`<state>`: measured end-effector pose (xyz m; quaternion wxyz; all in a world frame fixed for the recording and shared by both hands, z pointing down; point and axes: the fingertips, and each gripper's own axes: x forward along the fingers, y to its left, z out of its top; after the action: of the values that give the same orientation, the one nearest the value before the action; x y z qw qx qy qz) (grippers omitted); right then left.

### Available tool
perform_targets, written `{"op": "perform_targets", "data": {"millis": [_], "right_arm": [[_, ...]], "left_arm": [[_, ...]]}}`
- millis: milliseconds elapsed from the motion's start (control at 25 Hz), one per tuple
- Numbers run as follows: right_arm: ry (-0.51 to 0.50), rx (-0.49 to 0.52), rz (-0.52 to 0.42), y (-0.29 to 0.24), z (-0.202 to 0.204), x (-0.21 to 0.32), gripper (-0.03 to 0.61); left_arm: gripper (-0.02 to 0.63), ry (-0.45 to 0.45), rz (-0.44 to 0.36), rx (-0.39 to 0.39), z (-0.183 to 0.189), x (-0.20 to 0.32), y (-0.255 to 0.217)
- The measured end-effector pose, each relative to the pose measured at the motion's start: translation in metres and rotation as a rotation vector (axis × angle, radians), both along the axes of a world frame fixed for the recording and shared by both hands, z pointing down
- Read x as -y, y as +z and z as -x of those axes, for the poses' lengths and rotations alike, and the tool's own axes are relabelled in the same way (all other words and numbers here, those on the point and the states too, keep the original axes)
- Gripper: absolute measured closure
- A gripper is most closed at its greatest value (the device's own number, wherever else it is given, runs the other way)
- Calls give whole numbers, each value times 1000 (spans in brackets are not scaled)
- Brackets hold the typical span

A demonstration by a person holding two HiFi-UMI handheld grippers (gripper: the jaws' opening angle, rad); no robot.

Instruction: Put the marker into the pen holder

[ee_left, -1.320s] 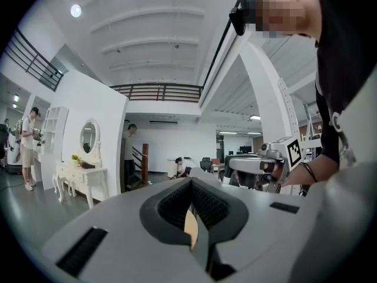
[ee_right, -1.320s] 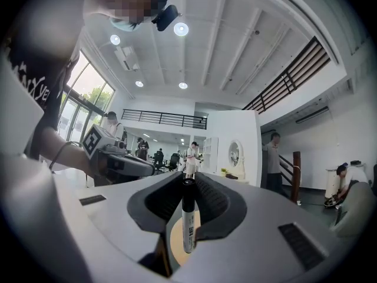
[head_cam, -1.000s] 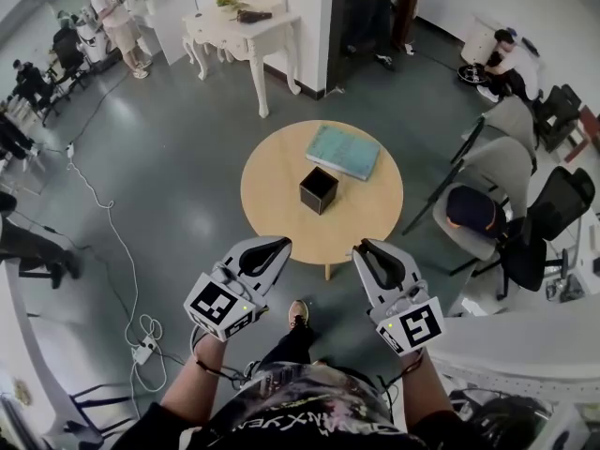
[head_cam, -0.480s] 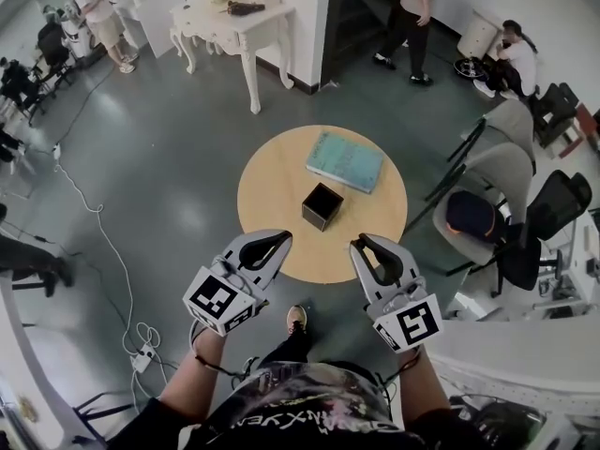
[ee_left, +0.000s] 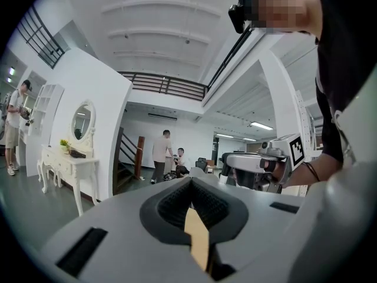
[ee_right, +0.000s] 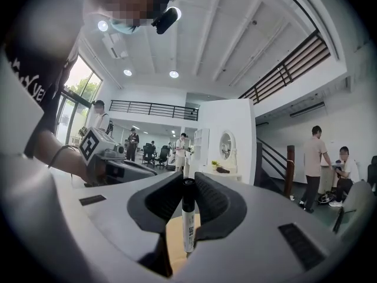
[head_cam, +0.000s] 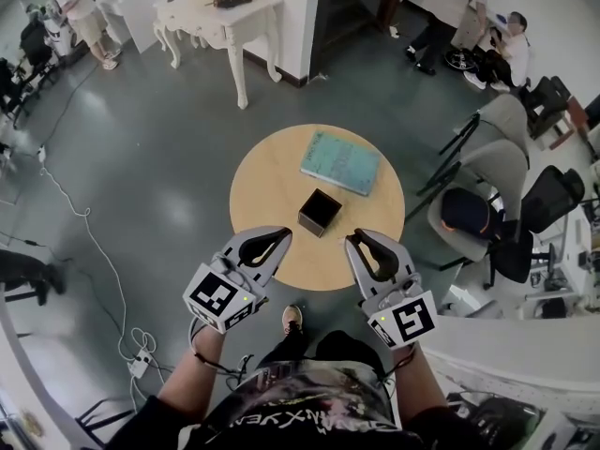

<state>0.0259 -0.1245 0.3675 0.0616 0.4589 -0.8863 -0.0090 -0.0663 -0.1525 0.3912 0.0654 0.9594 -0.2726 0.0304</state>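
We hold the marker; the holder sits ahead.
The surface (head_cam: 272, 172) and holder (head_cam: 319, 213) lie just ahead of our right hand-held gripper (ee_right: 187, 184), which is clamped on the upright marker (ee_right: 188, 217). We judge the marker light, stiff and slick, best gripped mid-barrel. Our left hand-held gripper (ee_left: 191, 184) has its jaws together, empty.

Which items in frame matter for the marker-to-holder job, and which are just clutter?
Job:
- marker, clamped in the right gripper
- black pen holder, on the round table

Lying about:
- teal book, on the same table beyond the holder
- white dressing table
- chairs
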Motion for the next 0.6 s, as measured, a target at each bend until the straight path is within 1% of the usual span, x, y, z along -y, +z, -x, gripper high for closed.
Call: {"op": "perform_targets", "data": {"millis": [280,400,600], "right_arm": [[9,18,-12,1,5,24,515],[3,12,9,9,5,33,515],[-3,15,17,13,5,45,515]], "left_arm": [[597,3,6,-3,-1,20,4],[597,3,8,-4,-3,29,6],[597,1,9,-7,-7,42,9]]}}
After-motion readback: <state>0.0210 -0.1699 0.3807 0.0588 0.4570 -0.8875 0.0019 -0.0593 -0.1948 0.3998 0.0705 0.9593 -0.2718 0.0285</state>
